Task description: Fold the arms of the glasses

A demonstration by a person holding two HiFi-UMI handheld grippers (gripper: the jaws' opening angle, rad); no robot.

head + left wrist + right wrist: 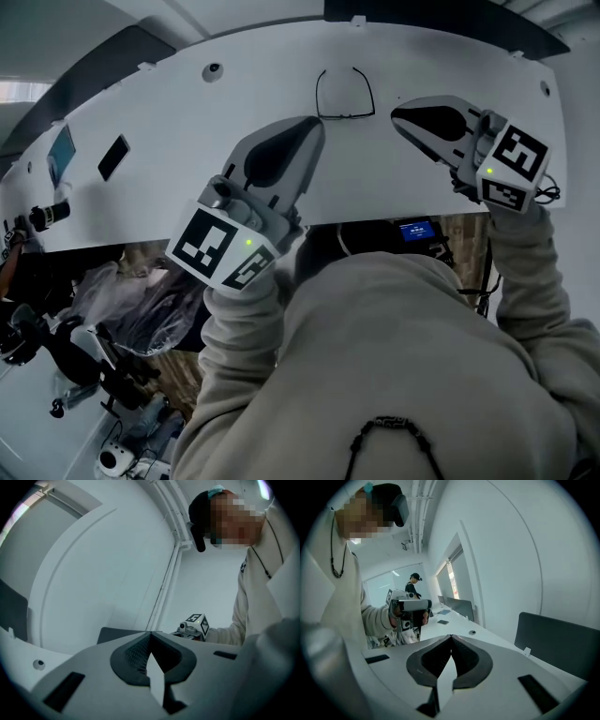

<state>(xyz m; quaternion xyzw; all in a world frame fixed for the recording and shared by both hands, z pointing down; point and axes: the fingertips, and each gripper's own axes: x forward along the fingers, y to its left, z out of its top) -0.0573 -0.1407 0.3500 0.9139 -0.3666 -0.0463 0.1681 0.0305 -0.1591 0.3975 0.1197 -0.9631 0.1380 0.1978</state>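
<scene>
Lying on the white table at twelve o'clock in the head view, the glasses are thin and black. Both arms stand out unfolded from the front and run toward the table's far edge. The left gripper hovers near them at about seven o'clock of the frame, its tips just short of it. The right gripper sits close at three o'clock, and neither touches the glasses. In each gripper's own view the two dark pads meet at the tips, so both pairs of jaws are pressed together with nothing between them. Pale sleeves lead back from both grippers toward six o'clock. A dark flat phone-like slab lies on the table at nine o'clock, well apart from the glasses.
</scene>
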